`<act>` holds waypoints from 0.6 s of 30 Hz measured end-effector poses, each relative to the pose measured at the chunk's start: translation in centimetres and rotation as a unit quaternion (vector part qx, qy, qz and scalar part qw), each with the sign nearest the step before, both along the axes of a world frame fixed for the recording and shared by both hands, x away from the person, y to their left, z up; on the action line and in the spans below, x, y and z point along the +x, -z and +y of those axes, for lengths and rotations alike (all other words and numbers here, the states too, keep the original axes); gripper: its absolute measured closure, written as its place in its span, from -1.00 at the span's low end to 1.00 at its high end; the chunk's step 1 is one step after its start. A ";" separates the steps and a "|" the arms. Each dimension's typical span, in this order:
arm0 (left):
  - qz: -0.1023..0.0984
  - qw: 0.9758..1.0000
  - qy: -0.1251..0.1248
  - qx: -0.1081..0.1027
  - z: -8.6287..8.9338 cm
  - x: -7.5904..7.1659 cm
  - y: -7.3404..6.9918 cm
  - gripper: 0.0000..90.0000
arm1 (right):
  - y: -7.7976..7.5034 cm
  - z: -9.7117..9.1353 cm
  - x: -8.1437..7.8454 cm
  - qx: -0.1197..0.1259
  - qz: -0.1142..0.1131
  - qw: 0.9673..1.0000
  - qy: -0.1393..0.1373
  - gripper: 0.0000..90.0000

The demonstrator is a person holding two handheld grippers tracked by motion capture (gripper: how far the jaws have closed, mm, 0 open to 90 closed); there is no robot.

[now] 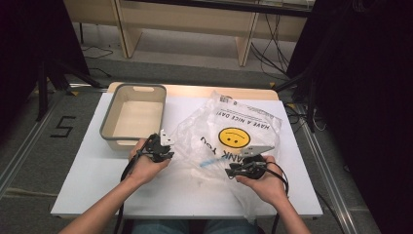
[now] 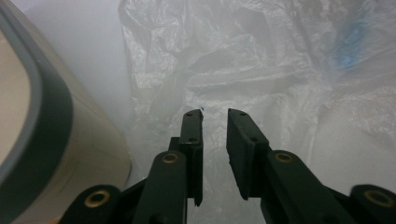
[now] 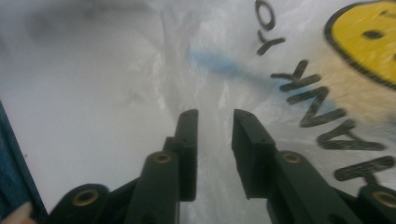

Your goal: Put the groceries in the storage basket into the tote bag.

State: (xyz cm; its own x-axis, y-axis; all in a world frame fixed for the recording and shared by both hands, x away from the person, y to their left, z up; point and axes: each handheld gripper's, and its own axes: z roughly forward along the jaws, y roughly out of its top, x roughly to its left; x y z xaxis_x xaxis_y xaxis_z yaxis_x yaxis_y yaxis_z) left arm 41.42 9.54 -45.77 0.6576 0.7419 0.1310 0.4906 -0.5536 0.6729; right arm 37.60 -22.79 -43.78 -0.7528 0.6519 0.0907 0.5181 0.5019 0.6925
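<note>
- The left claw (image 1: 168, 146) stands part open, a narrow gap between its jaws, film of the plastic bag (image 1: 229, 131) lying under them unpinched.
- The right claw (image 1: 233, 170) is likewise part open over the bag's near edge, gripping nothing.
- The bag is clear, crumpled, printed with a yellow smiley and black lettering, something blue showing through; it lies mid-counter (image 1: 97, 185).
- A grey-rimmed tub (image 1: 109, 117) sits at ten o'clock of the bag.

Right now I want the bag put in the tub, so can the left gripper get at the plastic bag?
Probably yes: the left gripper is already at the plastic bag with nothing between; the tub sits beside it.
</note>
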 end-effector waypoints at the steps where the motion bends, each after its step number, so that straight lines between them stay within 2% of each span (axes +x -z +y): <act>1: -0.010 1.000 -0.002 -0.008 0.2 -0.3 -0.3 0.60 | -0.4 -0.3 0.0 0.011 -0.009 1.000 0.011 0.45; 2: -0.010 1.000 -0.002 -0.008 0.2 -0.3 -0.3 0.55 | -0.8 -0.7 -0.1 0.022 -0.017 0.999 0.024 0.40; 4: -0.024 1.000 -0.006 -0.019 0.4 -0.8 -0.6 0.45 | -1.3 -1.4 -0.1 0.033 -0.033 0.998 0.044 0.33; 6: -0.027 0.999 -0.012 -0.032 0.7 -1.2 -0.8 0.32 | -1.8 -2.4 -0.1 0.037 -0.044 0.996 0.070 0.28; 8: -0.035 0.999 -0.015 -0.035 0.9 -1.5 -0.9 0.23 | -1.9 -3.4 0.0 0.039 -0.047 0.993 0.099 0.25; 10: -0.036 0.998 -0.018 -0.039 1.0 -1.8 -0.9 0.11 | -1.8 -4.3 -0.1 0.036 -0.045 0.990 0.125 0.23; 13: -0.025 0.998 -0.022 -0.050 1.3 -2.2 -0.8 -0.05 | -1.6 -5.3 -0.1 0.022 -0.044 0.987 0.156 0.21; 15: -0.022 0.998 -0.024 -0.054 1.5 -2.3 -0.6 -0.14 | -1.4 -5.8 -0.1 0.017 -0.044 0.984 0.170 0.18; 16: -0.022 0.998 -0.024 -0.054 1.5 -2.3 -0.6 -0.15 | -1.4 -5.8 -0.1 0.017 -0.044 0.984 0.170 0.18; 17: -0.021 0.998 -0.028 -0.059 1.7 -2.5 -0.5 -0.18 | -1.3 -6.3 -0.2 0.016 -0.046 0.980 0.193 0.15; 18: -0.023 0.997 -0.030 -0.061 1.8 -2.5 -0.5 -0.20 | -1.2 -6.5 -0.2 0.016 -0.046 0.979 0.200 0.14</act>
